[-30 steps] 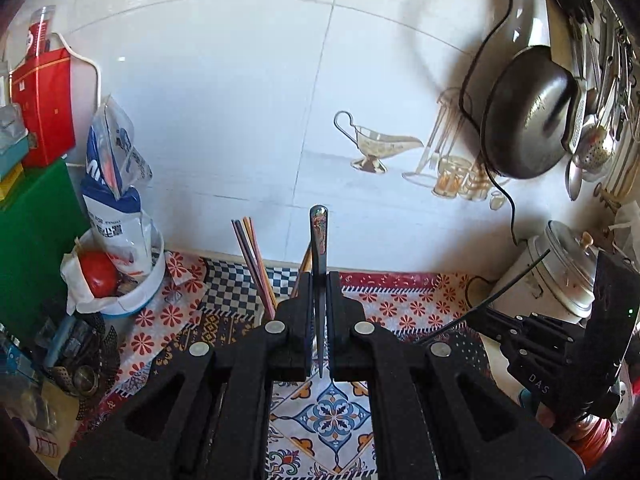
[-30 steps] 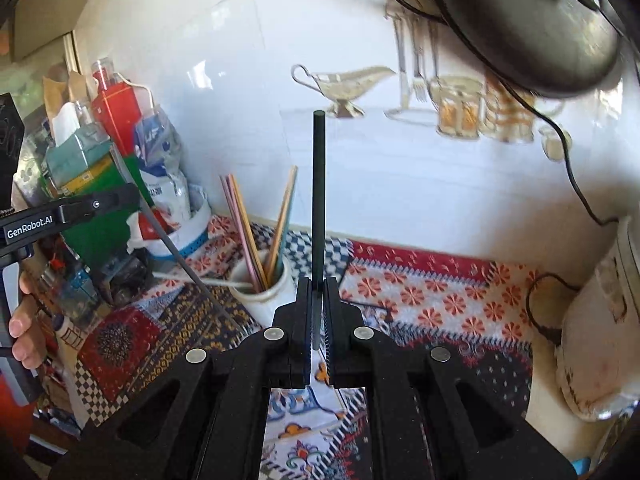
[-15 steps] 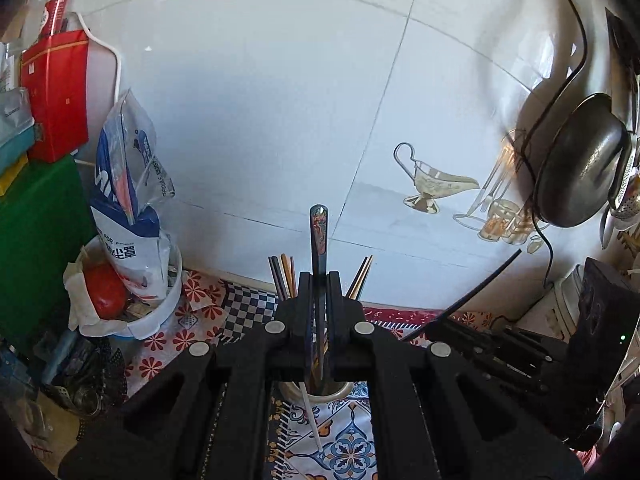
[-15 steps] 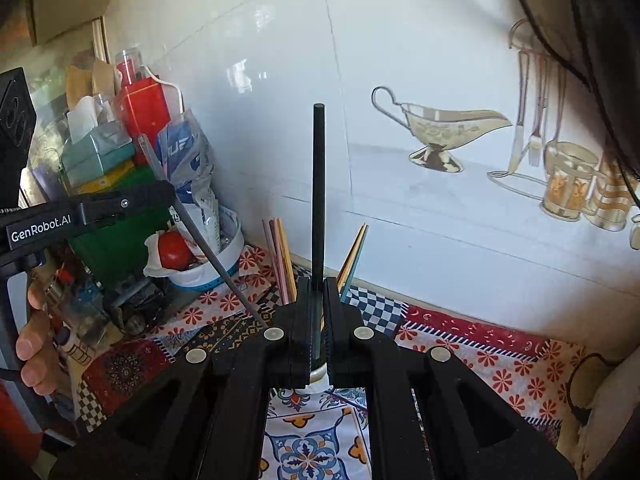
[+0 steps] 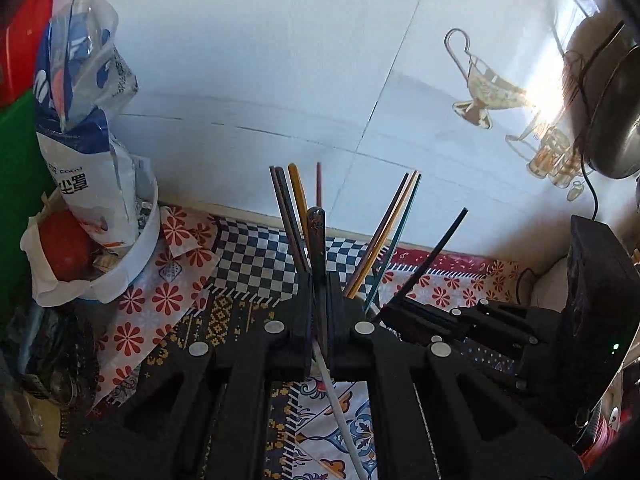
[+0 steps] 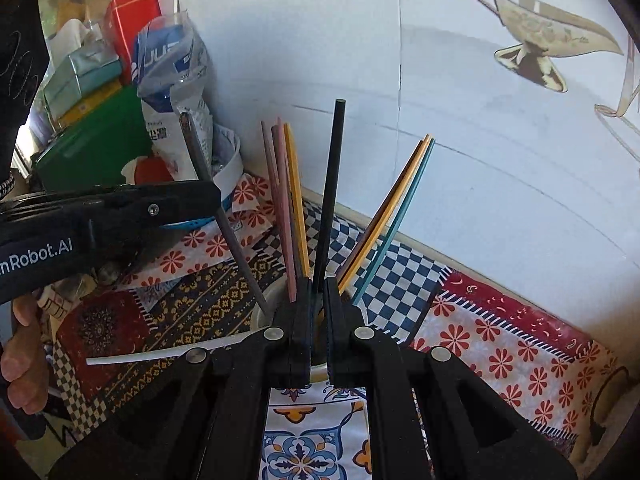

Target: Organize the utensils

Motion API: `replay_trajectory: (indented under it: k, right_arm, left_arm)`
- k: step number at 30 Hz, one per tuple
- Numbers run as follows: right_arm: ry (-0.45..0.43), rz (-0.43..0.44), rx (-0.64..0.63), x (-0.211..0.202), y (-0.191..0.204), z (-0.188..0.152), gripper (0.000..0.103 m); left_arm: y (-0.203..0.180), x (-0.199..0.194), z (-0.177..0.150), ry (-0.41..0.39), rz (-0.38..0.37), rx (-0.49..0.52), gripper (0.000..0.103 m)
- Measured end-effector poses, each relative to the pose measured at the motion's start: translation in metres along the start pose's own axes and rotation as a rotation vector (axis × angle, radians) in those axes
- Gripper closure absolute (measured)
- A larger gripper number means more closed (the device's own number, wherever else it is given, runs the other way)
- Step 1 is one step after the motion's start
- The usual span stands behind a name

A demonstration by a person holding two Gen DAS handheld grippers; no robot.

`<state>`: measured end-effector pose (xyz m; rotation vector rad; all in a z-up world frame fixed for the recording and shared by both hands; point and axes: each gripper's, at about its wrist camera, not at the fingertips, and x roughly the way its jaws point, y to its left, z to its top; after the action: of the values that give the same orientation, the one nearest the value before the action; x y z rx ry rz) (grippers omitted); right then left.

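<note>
My left gripper (image 5: 319, 292) is shut on a grey metal utensil (image 5: 317, 236) whose patterned handle end sticks up. In the right wrist view this left gripper (image 6: 216, 196) comes in from the left, and the utensil (image 6: 224, 216) slants down to the rim of a white cup (image 6: 262, 308). Several coloured chopsticks (image 6: 290, 200) stand in that cup. My right gripper (image 6: 319, 292) is shut on a black chopstick (image 6: 331, 184), upright just over the cup. The left wrist view shows the right gripper (image 5: 394, 312) beside mine with the black chopstick (image 5: 436, 252). My fingers hide most of the cup.
A patterned cloth (image 6: 500, 344) covers the counter up to the tiled wall. At the left stand a white bowl (image 5: 132, 256) with a bag and a tomato, and a green box (image 6: 92, 144). A white stick (image 6: 160, 354) lies by the cup. A dark pan (image 5: 616, 120) hangs at the right.
Both grippers have come forward and down toward the cup, each still shut on its piece. The chopsticks in the cup now stand right at my fingertips.
</note>
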<state>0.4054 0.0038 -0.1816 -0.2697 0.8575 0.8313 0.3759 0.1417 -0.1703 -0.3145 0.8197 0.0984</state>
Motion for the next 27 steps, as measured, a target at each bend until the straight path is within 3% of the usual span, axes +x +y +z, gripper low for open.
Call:
replay_trajectory:
  k: [7, 14, 20, 27]
  right_arm:
    - [0.056, 0.018, -0.013, 0.004, 0.003, -0.001, 0.098]
    - [-0.002, 0.005, -0.01, -0.048, 0.013, 0.002, 0.095]
    - [-0.189, -0.025, 0.019, -0.134, 0.027, 0.001, 0.094]
    - [-0.517, -0.114, 0.04, -0.258, 0.063, -0.019, 0.09]
  left_arm:
    - [-0.005, -0.003, -0.005, 0.028, 0.021, 0.042, 0.098]
    - [-0.021, -0.061, -0.005, -0.074, 0.0, 0.07, 0.091]
    - [-0.042, -0.147, -0.016, -0.265, 0.017, 0.126, 0.077]
    - [-0.065, -0.257, -0.053, -0.527, 0.028, 0.189, 0.053]
